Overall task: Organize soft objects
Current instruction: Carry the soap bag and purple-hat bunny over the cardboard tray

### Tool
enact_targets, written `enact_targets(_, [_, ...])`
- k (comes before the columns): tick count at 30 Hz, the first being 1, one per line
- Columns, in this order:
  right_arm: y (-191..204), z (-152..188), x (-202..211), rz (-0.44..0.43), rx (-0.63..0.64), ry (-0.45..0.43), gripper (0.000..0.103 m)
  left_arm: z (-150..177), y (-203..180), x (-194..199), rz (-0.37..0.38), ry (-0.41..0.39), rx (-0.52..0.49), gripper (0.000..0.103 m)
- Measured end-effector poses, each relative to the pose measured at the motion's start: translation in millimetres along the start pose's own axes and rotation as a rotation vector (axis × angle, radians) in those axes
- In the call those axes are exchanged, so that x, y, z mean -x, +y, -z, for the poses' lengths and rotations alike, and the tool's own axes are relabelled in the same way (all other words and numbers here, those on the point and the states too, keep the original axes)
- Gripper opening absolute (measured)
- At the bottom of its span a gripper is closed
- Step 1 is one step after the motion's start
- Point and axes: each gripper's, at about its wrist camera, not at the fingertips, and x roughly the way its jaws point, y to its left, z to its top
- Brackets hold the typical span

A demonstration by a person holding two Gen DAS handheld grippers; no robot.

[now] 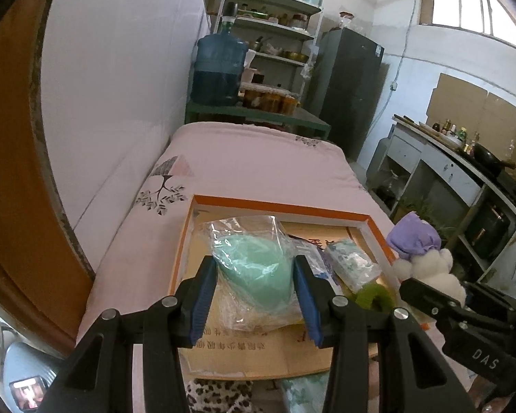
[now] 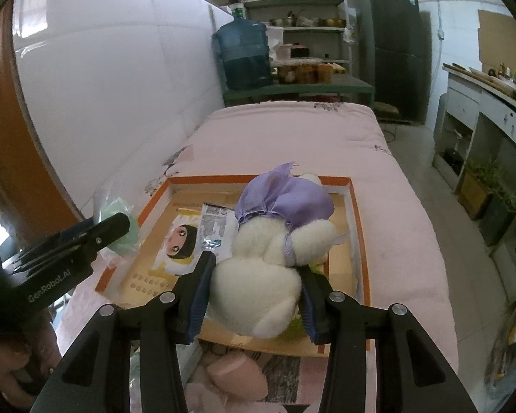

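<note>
My left gripper (image 1: pixel 254 296) is shut on a clear plastic bag with a mint-green soft item (image 1: pixel 254 268) and holds it over the left part of an orange-rimmed cardboard box (image 1: pixel 278 206) on the pink bed. My right gripper (image 2: pixel 254 292) is shut on a white plush toy in a purple dress (image 2: pixel 258 268) and holds it above the same box (image 2: pixel 357 241). The plush also shows in the left wrist view (image 1: pixel 426 261), at the box's right edge. The left gripper and its bag (image 2: pixel 120 227) show at the left in the right wrist view.
The box holds flat packets (image 1: pixel 354 261), a green ring-shaped item (image 1: pixel 371 296) and a printed sheet with a cartoon face (image 2: pixel 179 244). A leopard-print cloth (image 1: pixel 220 395) and pink soft items (image 2: pixel 237 375) lie in front of the box. The white wall runs along the bed's left side.
</note>
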Motion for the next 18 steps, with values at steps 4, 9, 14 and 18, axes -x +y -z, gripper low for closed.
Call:
enact_targets(4, [-3,-2,-10,-0.005,0.003,0.008,0.046,0,4,-11,-0.011,0.009,0.005,0.045])
enact_targets(9, [-2,-6,-24,-0.012,0.016,0.019,0.046,1,9,-24,-0.025,0.023,0.013,0.045])
enact_targets(14, [-1,-7,-39,-0.024,0.020,0.041,0.046,3,12,-37,-0.028,0.046,0.016,0.045])
enact_targets(18, [-1,-6,-51,-0.028,0.025,0.067,0.046,5,14,-46,-0.032,0.068,0.022,0.045])
